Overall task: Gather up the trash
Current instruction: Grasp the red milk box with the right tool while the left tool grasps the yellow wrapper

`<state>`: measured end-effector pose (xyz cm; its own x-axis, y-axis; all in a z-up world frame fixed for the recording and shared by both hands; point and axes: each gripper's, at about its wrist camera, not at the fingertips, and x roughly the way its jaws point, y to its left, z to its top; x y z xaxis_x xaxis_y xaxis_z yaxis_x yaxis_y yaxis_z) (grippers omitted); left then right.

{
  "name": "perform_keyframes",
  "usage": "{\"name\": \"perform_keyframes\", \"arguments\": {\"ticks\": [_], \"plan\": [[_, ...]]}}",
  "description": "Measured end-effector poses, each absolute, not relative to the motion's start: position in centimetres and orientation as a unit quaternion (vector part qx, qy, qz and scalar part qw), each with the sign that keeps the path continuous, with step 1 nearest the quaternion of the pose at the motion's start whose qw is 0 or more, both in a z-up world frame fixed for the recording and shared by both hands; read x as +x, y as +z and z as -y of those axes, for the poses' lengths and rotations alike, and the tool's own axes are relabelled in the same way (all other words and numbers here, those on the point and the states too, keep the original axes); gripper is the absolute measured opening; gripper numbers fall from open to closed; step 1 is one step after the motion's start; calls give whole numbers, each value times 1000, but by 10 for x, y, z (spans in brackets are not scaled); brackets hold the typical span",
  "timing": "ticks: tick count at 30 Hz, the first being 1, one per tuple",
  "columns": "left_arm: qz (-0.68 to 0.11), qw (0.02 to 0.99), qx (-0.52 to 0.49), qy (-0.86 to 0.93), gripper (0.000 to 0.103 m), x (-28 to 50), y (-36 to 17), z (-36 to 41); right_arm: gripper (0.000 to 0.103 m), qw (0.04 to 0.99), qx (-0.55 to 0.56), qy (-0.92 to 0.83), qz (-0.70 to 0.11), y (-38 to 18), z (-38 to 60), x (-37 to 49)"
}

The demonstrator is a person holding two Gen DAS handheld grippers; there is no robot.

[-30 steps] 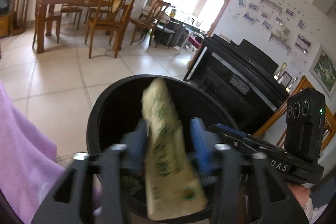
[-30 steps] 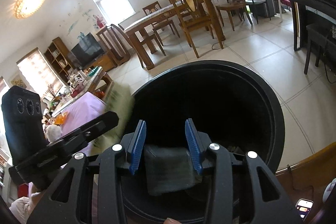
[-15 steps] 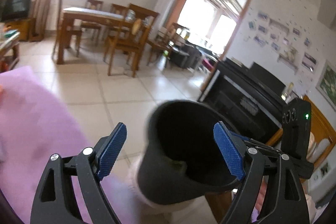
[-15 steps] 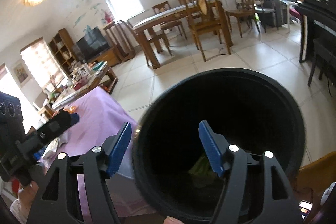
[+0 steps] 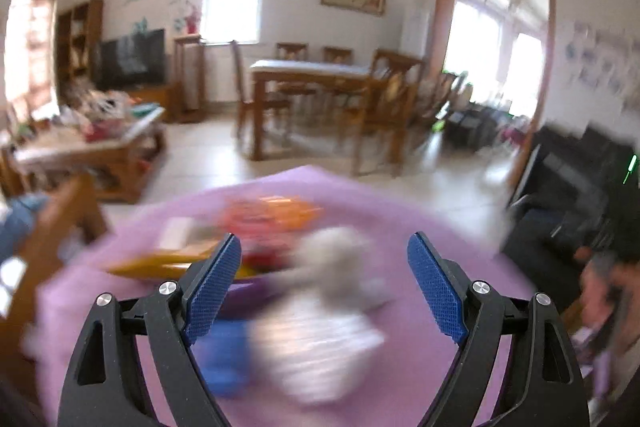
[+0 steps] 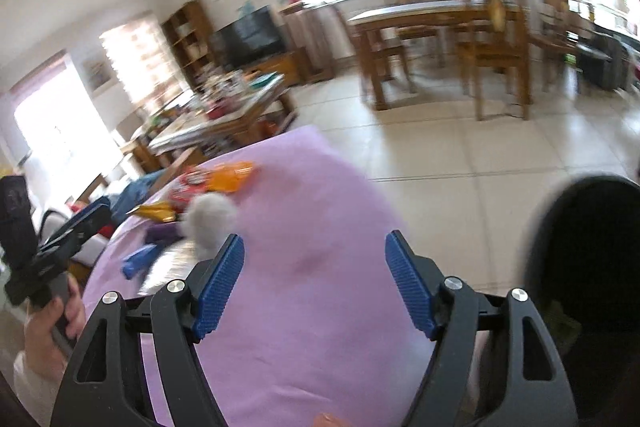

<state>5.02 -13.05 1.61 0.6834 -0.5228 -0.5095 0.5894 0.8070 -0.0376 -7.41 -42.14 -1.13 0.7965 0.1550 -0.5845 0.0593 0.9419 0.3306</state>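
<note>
Both grippers are empty and aimed at the table, so this looks like the reach for the next pickup.

Left gripper (image 5: 324, 281): fingers spread wide, nothing between the pads. It points down at the pile of trash on the purple tablecloth (image 5: 420, 227). The view is badly motion-blurred.

Right gripper (image 6: 314, 281): jaws opening, nothing between them, only bare cloth underneath. The black bin (image 6: 588, 291) sits at its right, off the table edge, with something greenish low inside it.

Trash left on the cloth, all bunched at the far-left side as the right wrist view shows it:
- crumpled grey-white wad (image 6: 210, 221), nearest to both grippers
- orange wrapper (image 6: 228, 177) with a red one touching it
- yellow wrapper (image 6: 156, 213)
- dark purple piece (image 6: 162, 233)
- blue piece (image 6: 138, 261)
- a pale striped sheet (image 5: 316, 343), too blurred to identify

My read: at least 6 items are still to go, so the task is mid-way at best.

Next move, as I judge it: the left gripper is best placed for the grey wad, which is roughly centred ahead of its fingers. It needs to slow, drop, straddle the wad and close. The wad is soft, so it should compress. Flat wrappers will be harder and need an edge pinch against the cloth, with a risk of snagging the cloth. The right gripper has to travel left across bare cloth to reach anything.
</note>
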Motion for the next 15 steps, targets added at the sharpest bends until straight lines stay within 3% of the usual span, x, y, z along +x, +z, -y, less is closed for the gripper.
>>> {"name": "perform_keyframes", "arguments": {"ticks": [6, 9, 15], "plan": [[-271, 887, 211, -309, 84, 108, 0, 70, 73, 914, 153, 119, -356, -7, 336, 10], [-284, 865, 247, -332, 84, 127, -10, 63, 78, 893, 167, 149, -392, -18, 308, 54], [-300, 832, 289, -365, 84, 158, -28, 66, 78, 875, 168, 141, -432, -39, 276, 113]]}}
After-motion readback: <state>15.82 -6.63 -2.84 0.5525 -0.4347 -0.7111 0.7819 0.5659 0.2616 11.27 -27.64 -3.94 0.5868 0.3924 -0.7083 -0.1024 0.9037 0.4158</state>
